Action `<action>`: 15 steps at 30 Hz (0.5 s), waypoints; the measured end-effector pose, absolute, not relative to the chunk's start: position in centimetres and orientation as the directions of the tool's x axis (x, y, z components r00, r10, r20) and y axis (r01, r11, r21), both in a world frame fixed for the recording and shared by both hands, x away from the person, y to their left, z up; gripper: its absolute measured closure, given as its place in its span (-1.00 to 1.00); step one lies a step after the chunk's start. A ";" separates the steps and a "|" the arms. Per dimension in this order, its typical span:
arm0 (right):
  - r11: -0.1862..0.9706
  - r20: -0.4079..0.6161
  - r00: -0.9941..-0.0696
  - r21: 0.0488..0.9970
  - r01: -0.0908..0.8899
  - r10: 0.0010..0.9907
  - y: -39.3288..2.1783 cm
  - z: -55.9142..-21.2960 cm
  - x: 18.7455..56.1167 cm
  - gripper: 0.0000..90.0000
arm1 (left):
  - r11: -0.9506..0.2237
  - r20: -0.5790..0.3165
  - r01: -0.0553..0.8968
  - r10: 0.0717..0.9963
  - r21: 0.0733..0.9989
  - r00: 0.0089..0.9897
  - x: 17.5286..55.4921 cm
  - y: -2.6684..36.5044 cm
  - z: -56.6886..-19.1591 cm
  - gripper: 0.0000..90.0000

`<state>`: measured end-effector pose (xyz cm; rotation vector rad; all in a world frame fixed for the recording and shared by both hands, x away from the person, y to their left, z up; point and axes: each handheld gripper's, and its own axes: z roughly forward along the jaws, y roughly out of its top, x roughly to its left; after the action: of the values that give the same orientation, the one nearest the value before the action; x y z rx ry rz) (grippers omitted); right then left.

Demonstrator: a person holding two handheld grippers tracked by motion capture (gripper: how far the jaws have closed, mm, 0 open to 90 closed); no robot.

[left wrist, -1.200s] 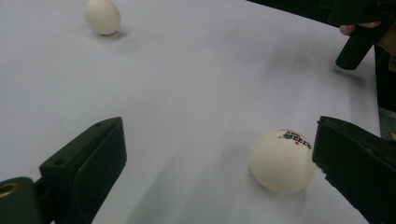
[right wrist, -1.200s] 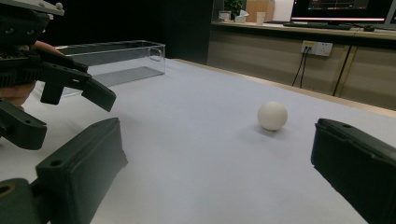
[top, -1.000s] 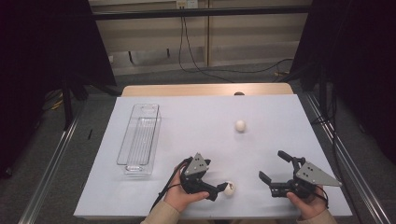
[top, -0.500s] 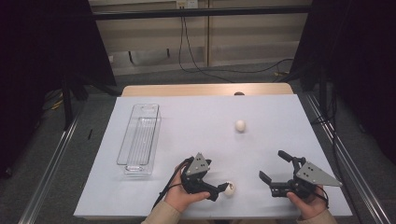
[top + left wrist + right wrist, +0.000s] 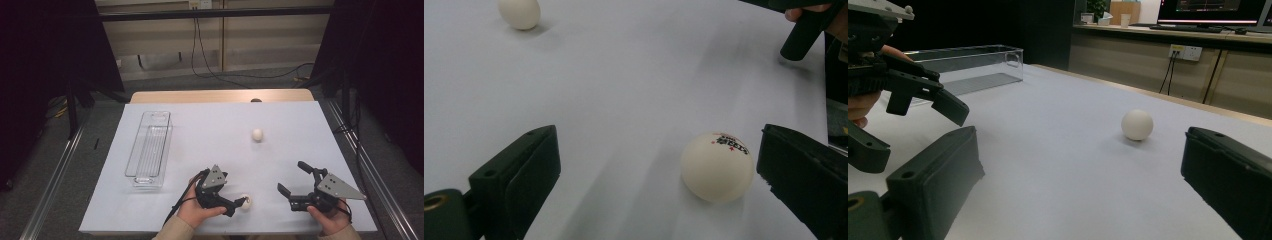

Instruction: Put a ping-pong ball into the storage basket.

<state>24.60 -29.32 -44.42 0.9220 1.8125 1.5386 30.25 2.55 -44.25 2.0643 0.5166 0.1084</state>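
White desk (image 5: 200,130), dark room behind. No real change over the last second: left gripper (image 5: 239,205) still spread around the near ball (image 5: 717,166), which sits on the desk close to one jaw, not pinched. Right gripper (image 5: 295,182) also spread, holding nothing. Far ball (image 5: 257,134) and clear tray (image 5: 148,145) untouched. Judging by this, grasp is lined up but not closed yet.

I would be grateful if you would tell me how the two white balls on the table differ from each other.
The near ball lies between the open jaws of the left gripper, close to one jaw; the far ball lies alone near the middle of the table, with no gripper around it. The near ball shows a printed mark; on the far ball none is visible. Both are white, round and resting on the table.
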 end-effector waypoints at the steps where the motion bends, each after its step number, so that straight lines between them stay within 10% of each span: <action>1: 0.095 0.003 -0.590 0.986 0.135 0.807 -29.3 -44.4 24.6 -0.95 | -0.442 -0.128 0.314 0.401 0.840 0.907 30.3 2.5 -44.3 -0.92; 15: 0.093 0.006 -0.592 0.986 0.137 0.806 -29.3 -44.4 24.6 -0.95 | -0.457 -0.135 0.316 0.386 0.832 0.913 30.4 1.5 -44.2 -0.91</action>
<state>24.61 -29.32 -44.43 0.9250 1.8144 1.5408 30.37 1.55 -44.17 2.0815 0.5023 0.0891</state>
